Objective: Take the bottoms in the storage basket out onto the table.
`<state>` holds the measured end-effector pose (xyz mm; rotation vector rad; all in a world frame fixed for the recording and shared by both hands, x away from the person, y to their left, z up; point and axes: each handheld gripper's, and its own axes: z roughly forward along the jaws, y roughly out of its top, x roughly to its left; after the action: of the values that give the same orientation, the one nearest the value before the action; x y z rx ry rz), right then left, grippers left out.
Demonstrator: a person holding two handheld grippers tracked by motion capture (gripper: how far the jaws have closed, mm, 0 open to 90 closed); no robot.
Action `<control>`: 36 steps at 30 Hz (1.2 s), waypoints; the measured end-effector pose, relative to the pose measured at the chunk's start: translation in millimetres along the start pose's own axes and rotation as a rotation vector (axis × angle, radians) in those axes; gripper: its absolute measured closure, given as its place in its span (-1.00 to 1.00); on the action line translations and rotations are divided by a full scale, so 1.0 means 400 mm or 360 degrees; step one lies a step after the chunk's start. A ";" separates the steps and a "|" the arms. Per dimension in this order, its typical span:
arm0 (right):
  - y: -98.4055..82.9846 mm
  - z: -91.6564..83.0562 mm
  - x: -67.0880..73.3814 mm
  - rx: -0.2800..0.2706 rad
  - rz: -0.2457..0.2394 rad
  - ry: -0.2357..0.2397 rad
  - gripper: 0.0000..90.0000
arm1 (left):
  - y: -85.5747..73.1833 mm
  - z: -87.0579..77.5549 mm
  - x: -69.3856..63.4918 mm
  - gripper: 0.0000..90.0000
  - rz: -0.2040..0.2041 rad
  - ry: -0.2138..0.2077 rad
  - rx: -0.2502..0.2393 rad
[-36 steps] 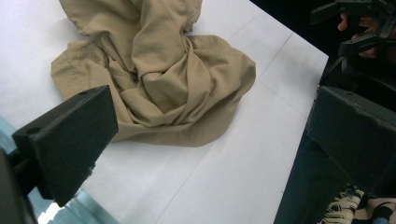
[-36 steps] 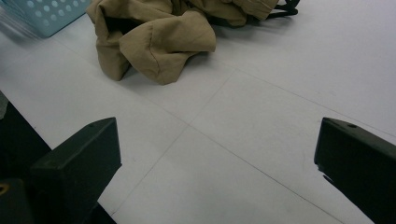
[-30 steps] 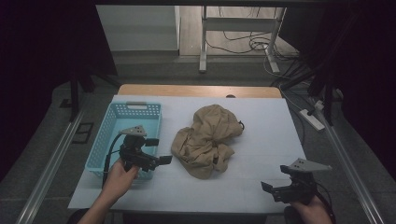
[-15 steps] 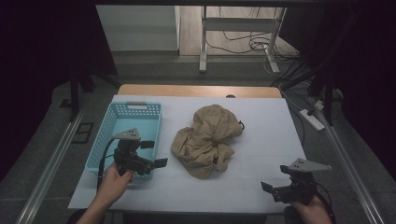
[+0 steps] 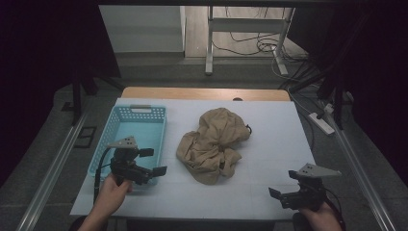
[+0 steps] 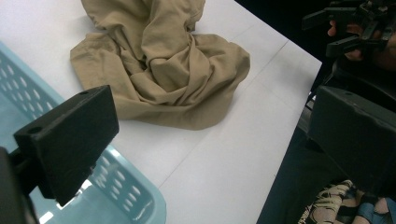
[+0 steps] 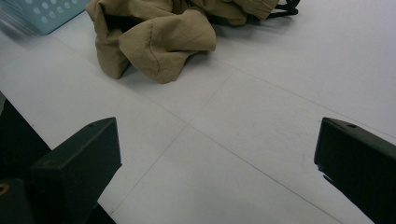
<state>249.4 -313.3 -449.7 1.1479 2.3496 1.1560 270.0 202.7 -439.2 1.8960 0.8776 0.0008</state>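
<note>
A crumpled tan garment (image 5: pixel 211 144) lies in the middle of the white table (image 5: pixel 269 139); it also appears in the left gripper view (image 6: pixel 163 65) and the right gripper view (image 7: pixel 159 42). A light blue basket (image 5: pixel 113 132) stands at the left, with nothing visible in it. My left gripper (image 5: pixel 155 161) hovers open over the basket's near right corner, jaws pointing right toward the garment (image 6: pixel 210 112). My right gripper (image 5: pixel 281 186) is held open at the table's near right edge, wide jaws over bare table (image 7: pixel 217 140), apart from the garment.
A black cord (image 7: pixel 287 7) pokes from the garment's far side. In the left gripper view the basket rim (image 6: pixel 140 186) is at the lower left and the other hand's gripper (image 6: pixel 355 28) is far off. A power strip (image 5: pixel 322 122) lies right of the table.
My left gripper has drifted a little toward the near edge along the basket's right side, still open. The right gripper and the garment have stayed put.
</note>
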 end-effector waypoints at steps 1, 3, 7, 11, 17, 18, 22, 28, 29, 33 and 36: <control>0.000 0.000 0.000 0.0001 -0.0001 0.0000 -0.99 | -0.002 -0.001 0.000 -0.97 -0.0003 -0.0001 -0.0004; 0.000 0.001 0.001 0.0001 -0.0001 0.0000 -0.99 | -0.006 -0.003 0.000 -0.97 -0.0008 -0.0003 -0.0009; 0.000 0.001 0.001 0.0001 -0.0003 -0.0001 -0.99 | -0.013 -0.006 -0.002 -0.97 -0.0005 0.0003 0.0007; 0.000 0.001 0.001 0.0005 -0.0004 0.0000 -0.99 | -0.020 -0.011 -0.002 -0.97 -0.0011 0.0011 0.0010; 0.000 0.002 0.002 0.0010 -0.0006 -0.0004 -0.99 | -0.032 -0.019 -0.004 -0.98 -0.0017 0.0017 0.0021; 0.000 0.002 0.002 0.0010 -0.0008 -0.0004 -0.99 | -0.034 -0.021 -0.005 -0.98 -0.0017 0.0020 0.0022; 0.001 0.002 0.003 0.0015 -0.0008 -0.0005 -0.99 | -0.043 -0.027 -0.005 -0.98 -0.0028 0.0029 0.0019; 0.001 0.003 0.004 0.0021 -0.0013 -0.0005 -0.99 | -0.051 -0.038 -0.003 -0.98 -0.0043 0.0031 0.0006; 0.001 0.004 0.004 0.0022 -0.0016 -0.0006 -0.99 | -0.053 -0.040 -0.003 -0.98 -0.0049 0.0030 0.0003; 0.001 0.004 0.004 0.0026 -0.0017 -0.0007 -0.99 | -0.058 -0.046 -0.005 -0.98 -0.0054 0.0036 0.0001; 0.001 0.004 0.004 0.0026 -0.0017 -0.0007 -0.99 | -0.063 -0.052 -0.006 -0.99 -0.0054 0.0046 0.0003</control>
<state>249.5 -310.8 -450.3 1.1407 2.3635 1.1318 246.1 223.5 -448.0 1.8867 0.9295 0.0073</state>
